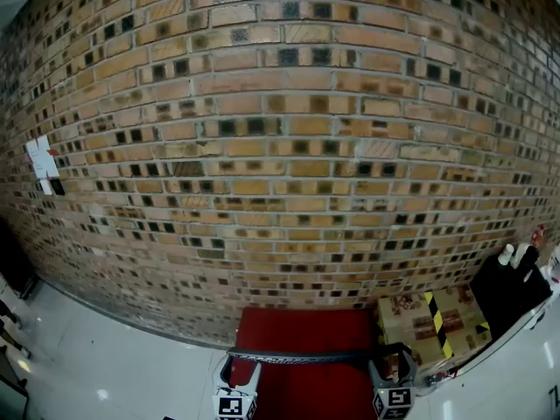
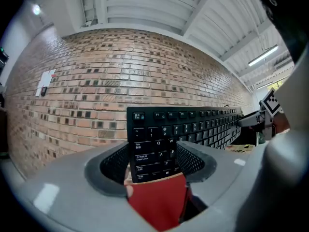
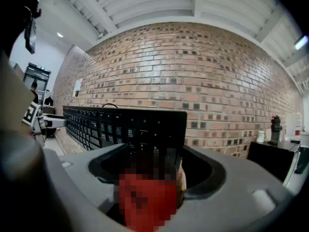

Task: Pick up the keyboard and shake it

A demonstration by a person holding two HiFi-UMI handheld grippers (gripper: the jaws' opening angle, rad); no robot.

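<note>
Since the keyboard [image 1: 306, 355] is already off the red surface [image 1: 297, 326] and hangs in the air before the brick wall [image 1: 280, 147], the relation that matters for the shake is how it lies between the two hands: its long axis runs left to right, about level and roughly along the wall, with one end in each gripper. The left gripper [image 1: 240, 373] has its jaws set fairly wide and closed on the end with the Esc and Tab keys, and its own view shows that end standing between the jaws while the rest of the board stretches off to the right. The right gripper [image 1: 391, 370] is likewise clamped on the opposite end, the board running off to the left in its view. Neither hand is nearer; both are on it, so I judge any shake must be shared evenly. Counted: one keyboard, two grippers, one red surface below, one taped cardboard box [image 1: 433, 322] to the right.
</note>
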